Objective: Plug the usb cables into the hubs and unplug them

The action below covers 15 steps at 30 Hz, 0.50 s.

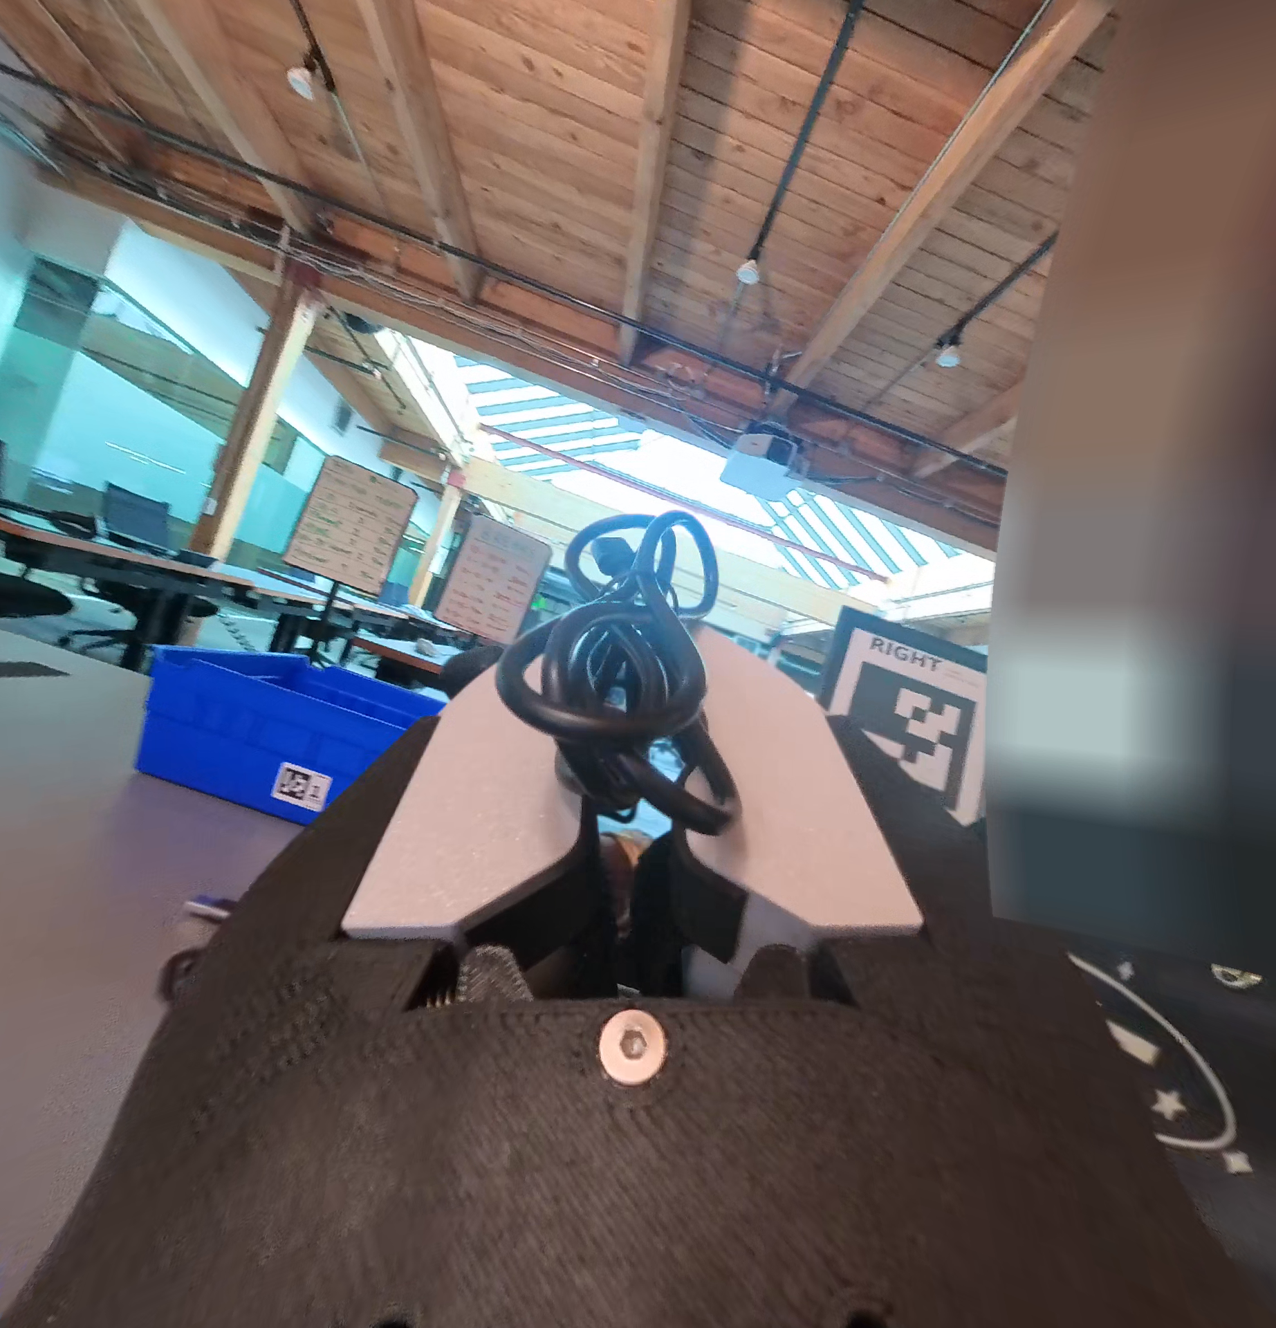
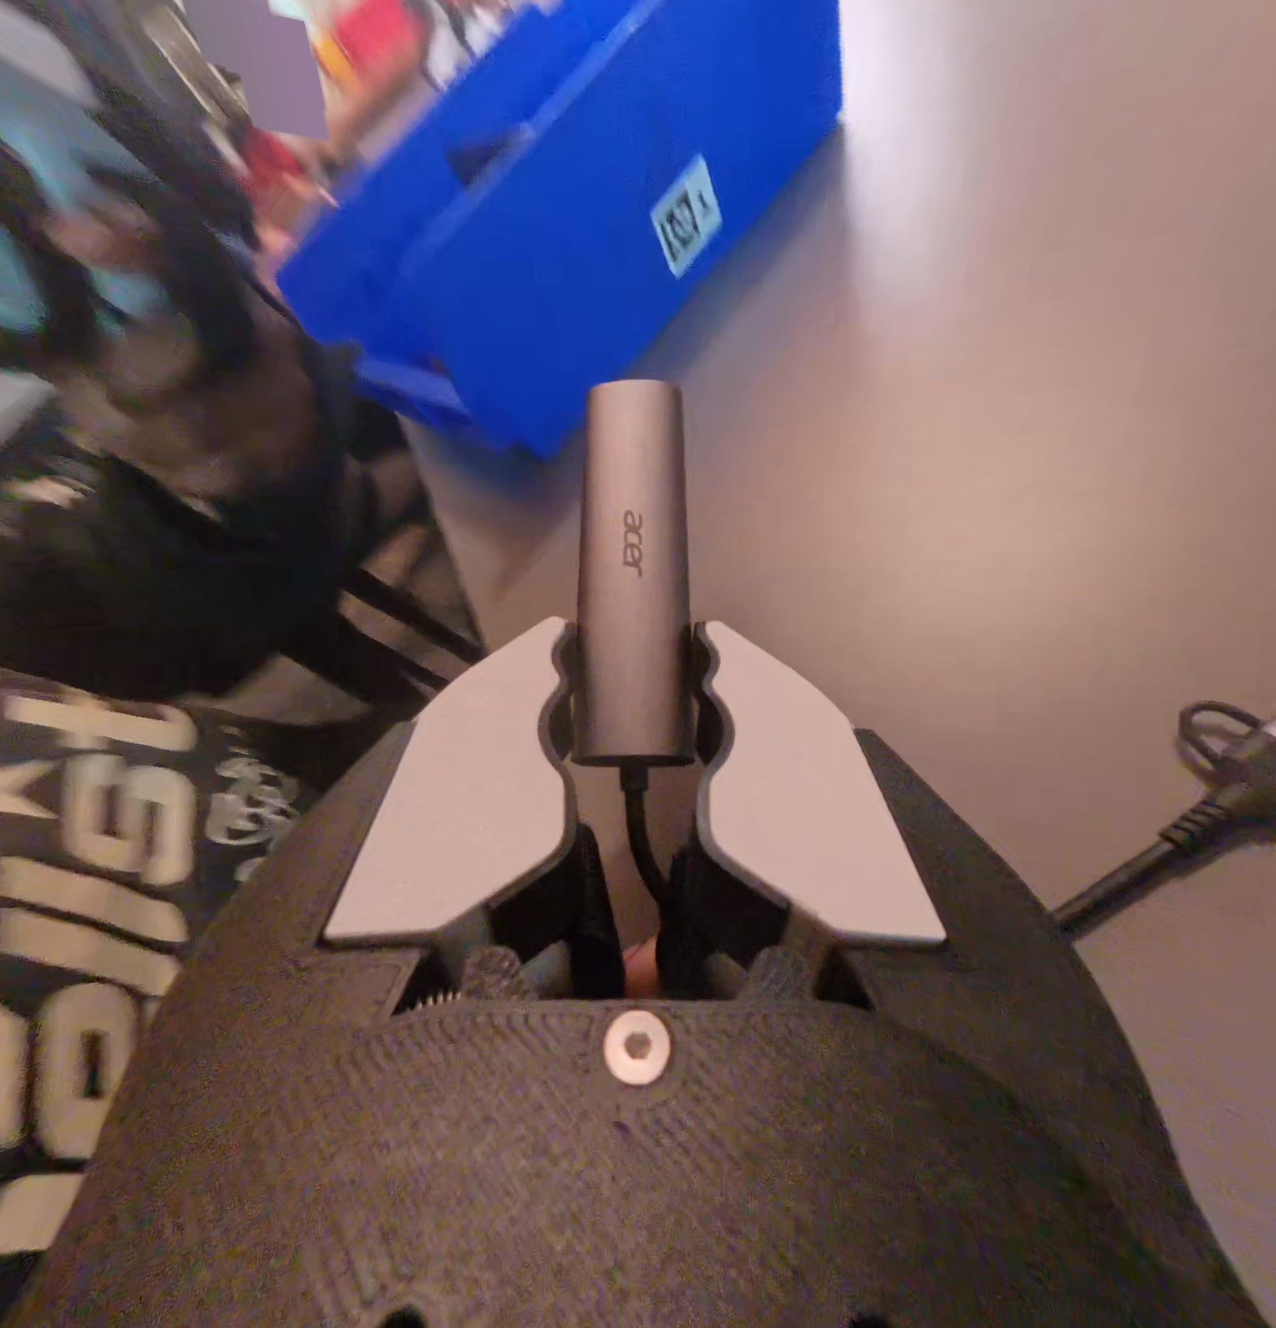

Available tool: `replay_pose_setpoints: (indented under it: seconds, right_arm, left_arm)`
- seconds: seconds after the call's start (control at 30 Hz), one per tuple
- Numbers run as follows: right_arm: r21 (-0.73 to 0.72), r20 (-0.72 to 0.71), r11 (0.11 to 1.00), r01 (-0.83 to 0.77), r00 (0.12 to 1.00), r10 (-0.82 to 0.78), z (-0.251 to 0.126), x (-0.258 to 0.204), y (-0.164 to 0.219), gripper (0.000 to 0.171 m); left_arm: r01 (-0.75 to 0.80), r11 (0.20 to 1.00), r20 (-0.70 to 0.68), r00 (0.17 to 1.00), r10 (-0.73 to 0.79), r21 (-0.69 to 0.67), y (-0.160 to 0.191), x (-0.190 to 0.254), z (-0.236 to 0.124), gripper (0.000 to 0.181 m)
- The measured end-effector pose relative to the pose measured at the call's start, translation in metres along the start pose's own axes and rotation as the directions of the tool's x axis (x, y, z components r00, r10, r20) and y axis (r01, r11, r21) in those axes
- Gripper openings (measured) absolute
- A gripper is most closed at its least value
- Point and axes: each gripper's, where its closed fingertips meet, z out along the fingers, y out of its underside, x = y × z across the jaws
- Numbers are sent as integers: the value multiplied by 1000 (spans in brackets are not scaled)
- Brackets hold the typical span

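In the left wrist view my left gripper (image 1: 638, 718) is shut on a tangled bundle of black USB cable (image 1: 606, 661), raised above the grey table and tilted up toward the ceiling. In the right wrist view my right gripper (image 2: 631, 647) is shut on a slim grey USB hub (image 2: 631, 575). The hub sticks out forward past the fingertips, and its short black lead (image 2: 638, 826) runs back between the fingers. The hub's ports are hidden.
A blue plastic bin (image 1: 261, 726) stands on the grey table (image 1: 53, 826); it also shows beyond the hub in the right wrist view (image 2: 548, 237). Another black cable with a plug (image 2: 1195, 812) lies at the right. A person in a dark printed shirt (image 2: 117, 611) is at the left.
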Motion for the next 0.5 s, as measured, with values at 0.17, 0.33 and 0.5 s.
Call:
replay_pose_setpoints:
  seconds: [0.17, 0.33, 0.5]
  right_arm:
    - [88, 188, 980, -176, 970, 157, -7, -21, -12, 30]
    - [142, 276, 953, -269, 935, 223, -13, -30, -23, 30]
    - [245, 289, 936, -253, 940, 179, -17, -49, -39, 30]
  left_arm:
    - [-133, 991, 89, 987, 136, -33, 4, -8, 0, 16]
    - [-249, 964, 129, 957, 259, -89, 12, -9, 2, 16]
    - [-525, 836, 172, 819, 547, -160, 20, -8, 2, 17]
